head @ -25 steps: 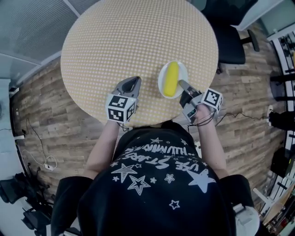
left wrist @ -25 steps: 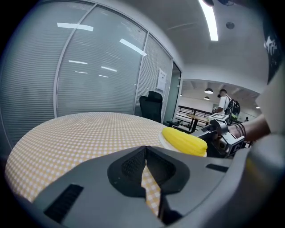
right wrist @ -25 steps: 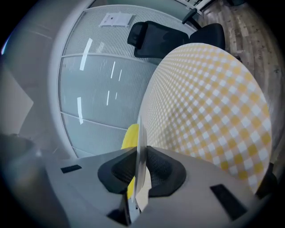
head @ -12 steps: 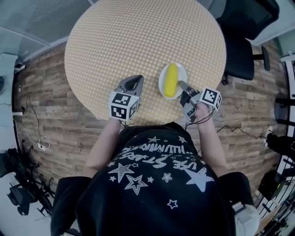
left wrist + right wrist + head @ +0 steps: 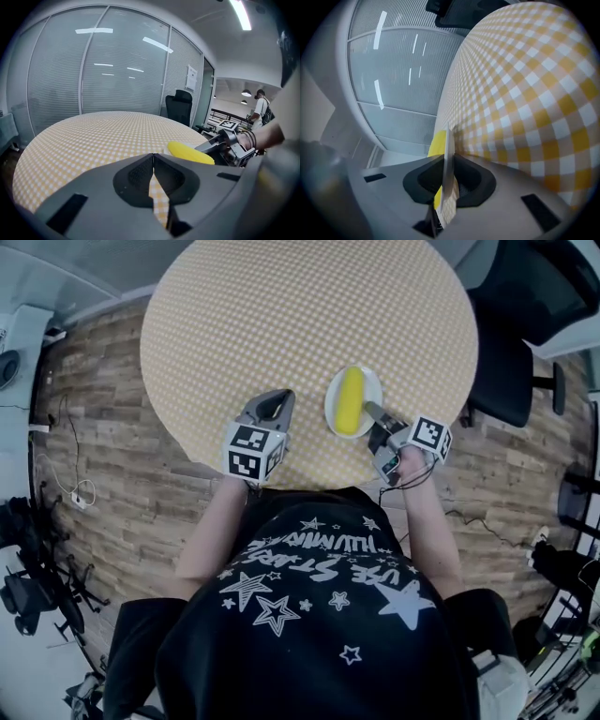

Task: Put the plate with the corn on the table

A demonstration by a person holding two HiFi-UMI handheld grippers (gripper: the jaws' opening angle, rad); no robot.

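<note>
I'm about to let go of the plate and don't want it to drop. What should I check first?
1. Grip: right gripper clamps the plate by its rim: ok.
2. Load: corn lies on the plate: ok.
3. Place: plate over the table, inside its edge: ok.
4. Contact: plate fully down on the table: cannot tell.
5. Clearance: left gripper, shut and empty, apart from the plate: ok.
</note>
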